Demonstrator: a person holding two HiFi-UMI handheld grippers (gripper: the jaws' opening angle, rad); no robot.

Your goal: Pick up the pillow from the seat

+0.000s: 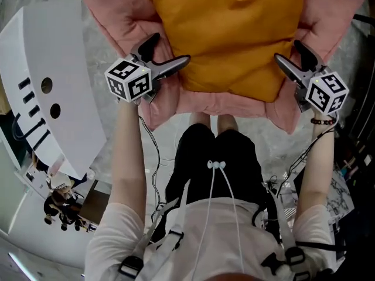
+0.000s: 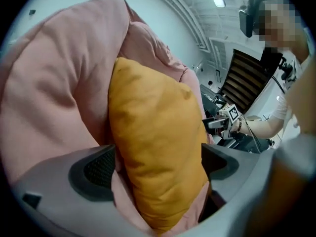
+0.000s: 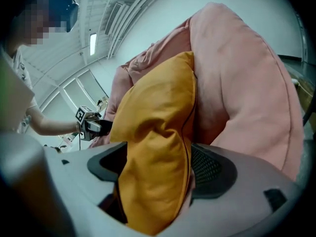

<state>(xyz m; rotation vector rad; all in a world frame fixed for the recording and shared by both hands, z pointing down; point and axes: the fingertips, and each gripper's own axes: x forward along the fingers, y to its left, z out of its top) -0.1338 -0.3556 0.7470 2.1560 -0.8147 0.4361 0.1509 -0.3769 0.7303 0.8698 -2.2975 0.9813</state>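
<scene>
An orange pillow (image 1: 225, 34) lies on a pink beanbag seat (image 1: 117, 10). My left gripper (image 1: 170, 48) is at the pillow's near left corner and my right gripper (image 1: 288, 50) at its near right corner. In the left gripper view the pillow (image 2: 153, 147) and a fold of the pink seat (image 2: 54, 93) fill the wide gap of my left gripper (image 2: 158, 167). In the right gripper view the pillow (image 3: 153, 147) hangs between the spread jaws of my right gripper (image 3: 158, 167), with a dark gap at the left pad. Both grippers look open around the pillow.
A white curved panel (image 1: 47, 92) with holes stands at the left. The person's legs (image 1: 214, 151) are just below the seat's front edge. A dark slatted chair back (image 2: 247, 78) and cluttered equipment (image 1: 351, 174) are at the right.
</scene>
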